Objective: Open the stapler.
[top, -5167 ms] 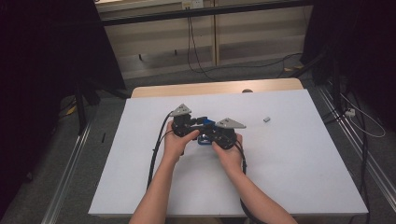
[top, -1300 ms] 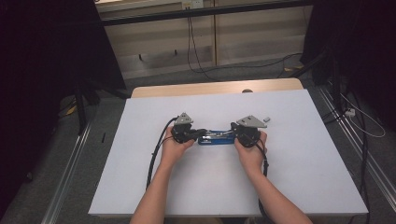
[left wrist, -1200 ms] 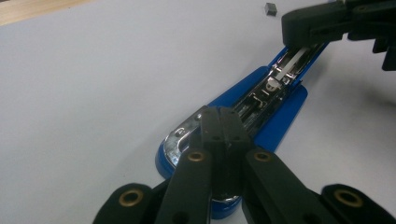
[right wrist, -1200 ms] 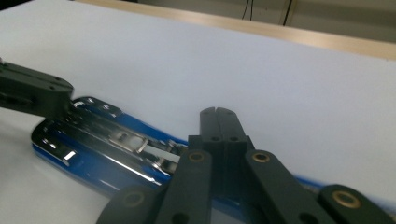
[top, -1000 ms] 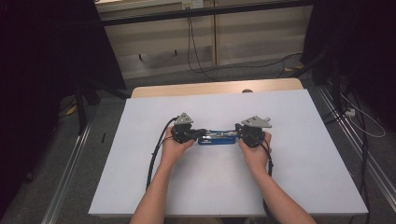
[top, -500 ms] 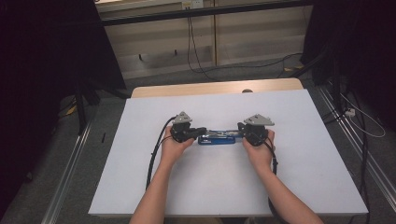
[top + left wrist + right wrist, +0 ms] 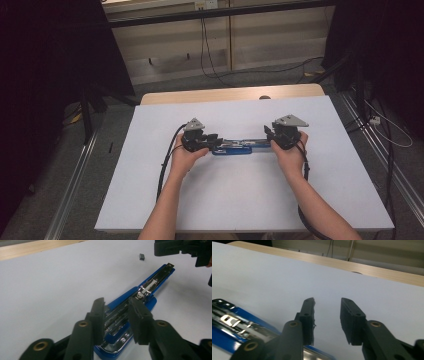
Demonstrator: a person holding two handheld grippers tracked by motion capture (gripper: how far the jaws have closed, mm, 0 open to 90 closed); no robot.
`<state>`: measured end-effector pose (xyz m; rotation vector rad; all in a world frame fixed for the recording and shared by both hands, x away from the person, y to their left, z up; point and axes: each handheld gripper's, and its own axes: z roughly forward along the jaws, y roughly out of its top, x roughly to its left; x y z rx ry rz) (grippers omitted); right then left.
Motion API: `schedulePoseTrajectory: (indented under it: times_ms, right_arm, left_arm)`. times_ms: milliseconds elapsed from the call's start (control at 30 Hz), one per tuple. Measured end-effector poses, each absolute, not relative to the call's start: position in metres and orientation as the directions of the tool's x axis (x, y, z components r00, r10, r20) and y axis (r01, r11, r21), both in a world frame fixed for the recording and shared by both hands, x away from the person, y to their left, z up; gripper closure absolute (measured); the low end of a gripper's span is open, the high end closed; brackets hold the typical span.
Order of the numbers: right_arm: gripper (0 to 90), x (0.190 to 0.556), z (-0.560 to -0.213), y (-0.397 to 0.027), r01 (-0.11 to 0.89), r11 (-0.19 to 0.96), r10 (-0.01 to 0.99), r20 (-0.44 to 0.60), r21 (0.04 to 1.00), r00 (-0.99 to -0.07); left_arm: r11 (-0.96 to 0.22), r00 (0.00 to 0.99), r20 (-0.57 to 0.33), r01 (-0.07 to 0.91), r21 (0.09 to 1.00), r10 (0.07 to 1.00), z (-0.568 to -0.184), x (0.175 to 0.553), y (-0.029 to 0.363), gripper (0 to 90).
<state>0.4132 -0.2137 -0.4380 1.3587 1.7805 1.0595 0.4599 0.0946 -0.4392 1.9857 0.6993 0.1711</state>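
One blue stapler [image 7: 235, 146] lies opened flat between two hand-held grippers.

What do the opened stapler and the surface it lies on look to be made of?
The stapler: its outer shell looks like glossy blue plastic or painted metal, since it is smooth with soft highlights; the inner rail is bright, mirror-like metal, probably chromed steel. The table top: a matt pale sheet without glare, possibly laminate or paper, over a wooden board whose light grain shows along the far edge.

Parted black jaws of the left gripper [image 7: 117, 315] straddle an opened blue stapler [image 7: 140, 293] lying on the white table [image 7: 50, 290]
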Motion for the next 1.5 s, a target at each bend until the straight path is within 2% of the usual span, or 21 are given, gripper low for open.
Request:
schedulePoseTrajectory:
  times_ms: [133, 167, 233, 300, 333, 367, 400, 567, 633, 900, 1033, 1133, 1167, 1267, 1333, 1433, 1467, 1500]
  right_arm:
    - [54.8, 0.417, -0.438, -0.229, 0.461, 0.125, 0.976, -0.025, 0.879, -0.216]
    - [48.8, 0.419, -0.439, -0.236, 0.473, 0.12, 0.98, -0.029, 0.873, -0.196]
    - [42.3, 0.421, -0.44, -0.241, 0.482, 0.124, 0.983, -0.041, 0.867, -0.179]
    - [39.5, 0.422, -0.44, -0.243, 0.483, 0.126, 0.984, -0.048, 0.867, -0.17]
    - [33.5, 0.424, -0.441, -0.246, 0.493, 0.128, 0.985, -0.054, 0.86, -0.162]
    - [31.3, 0.426, -0.442, -0.248, 0.502, 0.13, 0.986, -0.056, 0.855, -0.16]
    - [31.3, 0.426, -0.442, -0.248, 0.502, 0.13, 0.986, -0.056, 0.855, -0.16]
    - [23.7, 0.432, -0.449, -0.254, 0.534, 0.086, 0.991, -0.02, 0.841, -0.129]
    - [21.5, 0.434, -0.452, -0.257, 0.549, 0.06, 0.994, -0.003, 0.834, -0.105]
    - [20.2, 0.44, -0.461, -0.259, 0.581, 0.034, 0.997, 0.01, 0.813, -0.072]
    - [22.2, 0.443, -0.465, -0.258, 0.594, 0.035, 0.997, 0.01, 0.804, -0.073]
    - [29.3, 0.444, -0.467, -0.259, 0.616, 0.032, 0.999, 0.001, 0.787, -0.054]
    - [38.0, 0.446, -0.467, -0.259, 0.626, 0.022, 0.998, 0.015, 0.779, -0.053]
    - [39.8, 0.448, -0.467, -0.26, 0.625, 0.011, 0.999, 0.021, 0.78, -0.044]
    - [47.1, 0.45, -0.467, -0.26, 0.634, 0.003, 0.998, 0.035, 0.773, -0.047]
    - [46.9, 0.453, -0.469, -0.258, 0.651, 0.015, 0.999, 0.018, 0.759, -0.043]
    - [51.7, 0.455, -0.469, -0.257, 0.654, 0.014, 0.998, 0.026, 0.757, -0.051]
    - [51.7, 0.455, -0.469, -0.257, 0.654, 0.014, 0.998, 0.026, 0.757, -0.051]
  left_arm:
    - [-0.358, 0.823, -0.144, 0.388, 0.849, 0.549, -0.432, 0.457, 0.096, 55.2]
    - [-0.361, 0.821, -0.138, 0.387, 0.848, 0.554, -0.431, 0.457, 0.097, 49.1]
    - [-0.368, 0.825, -0.122, 0.371, 0.853, 0.551, -0.428, 0.456, 0.099, 47.1]
    - [-0.37, 0.824, -0.117, 0.37, 0.852, 0.555, -0.428, 0.456, 0.099, 44.1]
    - [-0.366, 0.814, -0.114, 0.376, 0.852, 0.57, -0.427, 0.456, 0.099, 35.1]
    - [-0.366, 0.814, -0.114, 0.376, 0.852, 0.57, -0.427, 0.456, 0.099, 31.1]
    - [-0.368, 0.809, -0.107, 0.374, 0.851, 0.578, -0.427, 0.456, 0.1, 31.1]
    - [-0.37, 0.81, -0.083, 0.353, 0.859, 0.581, -0.425, 0.456, 0.101, 17.9]
    - [-0.369, 0.808, -0.08, 0.352, 0.861, 0.584, -0.424, 0.455, 0.102, 16.7]
    - [-0.385, 0.795, -0.045, 0.342, 0.858, 0.605, -0.424, 0.456, 0.103, 13.2]
    - [-0.37, 0.791, -0.06, 0.351, 0.86, 0.609, -0.424, 0.456, 0.104, 12.7]
    - [-0.362, 0.788, -0.067, 0.354, 0.862, 0.612, -0.424, 0.457, 0.104, 12.5]
    - [-0.364, 0.788, -0.065, 0.354, 0.861, 0.612, -0.424, 0.457, 0.104, 12.5]
    - [-0.372, 0.787, -0.06, 0.356, 0.857, 0.613, -0.425, 0.457, 0.105, 12.6]
    - [-0.375, 0.785, -0.059, 0.358, 0.855, 0.616, -0.425, 0.458, 0.106, 12.6]
    - [-0.373, 0.783, -0.063, 0.363, 0.854, 0.618, -0.426, 0.458, 0.106, 12.7]
    - [-0.372, 0.784, -0.064, 0.363, 0.855, 0.618, -0.426, 0.458, 0.107, 12.8]
    - [-0.372, 0.784, -0.064, 0.363, 0.854, 0.618, -0.426, 0.458, 0.107, 12.8]
